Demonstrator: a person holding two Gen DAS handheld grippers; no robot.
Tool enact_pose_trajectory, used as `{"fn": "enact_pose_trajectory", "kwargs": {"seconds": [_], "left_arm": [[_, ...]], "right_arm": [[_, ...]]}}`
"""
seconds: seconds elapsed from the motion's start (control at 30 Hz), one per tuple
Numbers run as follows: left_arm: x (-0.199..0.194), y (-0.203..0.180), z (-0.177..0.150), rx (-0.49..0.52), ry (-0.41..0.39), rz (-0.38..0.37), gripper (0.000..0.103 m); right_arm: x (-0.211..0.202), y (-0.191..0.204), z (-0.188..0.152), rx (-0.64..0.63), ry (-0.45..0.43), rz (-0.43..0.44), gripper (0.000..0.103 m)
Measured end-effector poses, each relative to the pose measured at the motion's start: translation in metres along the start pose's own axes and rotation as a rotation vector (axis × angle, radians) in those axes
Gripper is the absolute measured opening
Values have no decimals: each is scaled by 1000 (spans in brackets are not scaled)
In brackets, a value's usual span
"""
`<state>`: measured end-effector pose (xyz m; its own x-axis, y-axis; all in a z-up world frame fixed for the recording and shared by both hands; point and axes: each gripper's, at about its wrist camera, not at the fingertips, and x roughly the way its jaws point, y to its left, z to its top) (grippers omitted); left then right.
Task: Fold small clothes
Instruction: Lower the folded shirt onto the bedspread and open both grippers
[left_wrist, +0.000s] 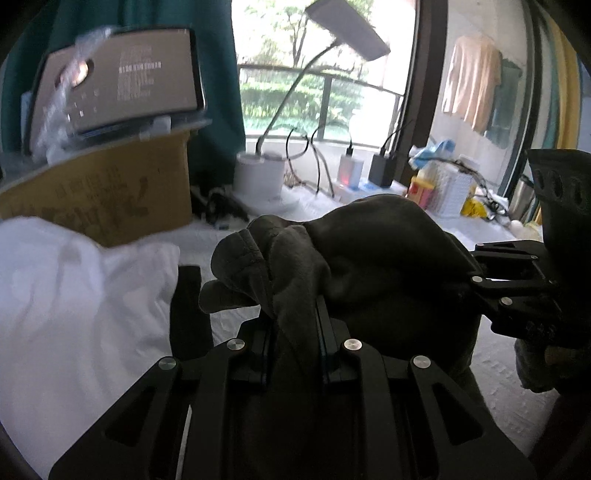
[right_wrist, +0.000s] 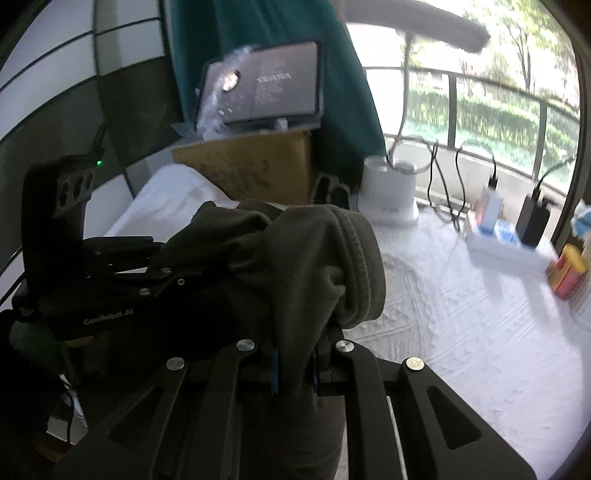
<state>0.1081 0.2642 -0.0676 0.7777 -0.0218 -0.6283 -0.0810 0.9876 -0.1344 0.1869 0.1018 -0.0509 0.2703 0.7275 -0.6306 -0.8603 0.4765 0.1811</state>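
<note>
**Dark grey-brown garment pinched between two hand-held grippers**

Dark grey-brown fabric, a small garment (left_wrist: 369, 258), hangs bunched between both tools above a desk (right_wrist: 461, 332) covered in a white textured cloth. The left hand-held gripper (left_wrist: 293, 332) has its fingers closed on a fold of the garment, which rises out of the narrow gap between them. The right hand-held gripper (right_wrist: 295, 354) likewise pinches a ribbed edge of the same garment, its fingers nearly together on the cloth. Each tool appears in the other's view, close beside it, with the fabric spanning between. White folded cloth (left_wrist: 74, 295) lies to the left, before a cardboard box (left_wrist: 122, 192). A white lamp base (right_wrist: 389, 192), chargers with cables and a yellow-and-red container (right_wrist: 567, 273) stand along the far edge near the window.
</note>
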Motion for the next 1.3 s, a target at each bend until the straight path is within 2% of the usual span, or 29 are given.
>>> {"fn": "enact_pose_trajectory", "kwargs": {"seconds": [0.23,0.37,0.4,0.47,0.53,0.63,0.73,0.8,0.87,0.97,1.03,1.1,1.3], "left_arm": [[37,10,-7,-38,124,10,21],[46,18,-7,-68,151,11,21],[48,21,-7,-77,159,11,21],[51,25,-6,-95,173,-1,21],[52,27,-5,-108,177,-12,21],[55,32,1,-125,178,-19,23],[58,37,9,-122,169,-10,30],[64,41,13,-121,182,9,32],[69,45,17,-129,199,39,40],[73,51,21,-128,195,96,40],[76,59,23,-143,196,158,40],[78,68,26,-170,189,147,40],[72,56,35,-67,173,251,40]], "right_arm": [[33,-26,-7,64,92,14,12],[44,-43,-11,117,121,20,13],[48,-49,-13,138,131,18,15],[54,-63,-16,190,151,1,33],[55,-78,-18,245,151,5,47],[55,-91,-16,284,138,25,48],[56,-101,-13,304,132,36,48],[57,-106,-10,311,128,22,48],[55,-110,-9,301,119,-16,48],[56,-114,-6,280,112,-89,49],[58,-120,-6,305,122,-87,49],[57,-121,-6,304,121,-91,49],[54,-117,-9,279,125,-134,49]]}}
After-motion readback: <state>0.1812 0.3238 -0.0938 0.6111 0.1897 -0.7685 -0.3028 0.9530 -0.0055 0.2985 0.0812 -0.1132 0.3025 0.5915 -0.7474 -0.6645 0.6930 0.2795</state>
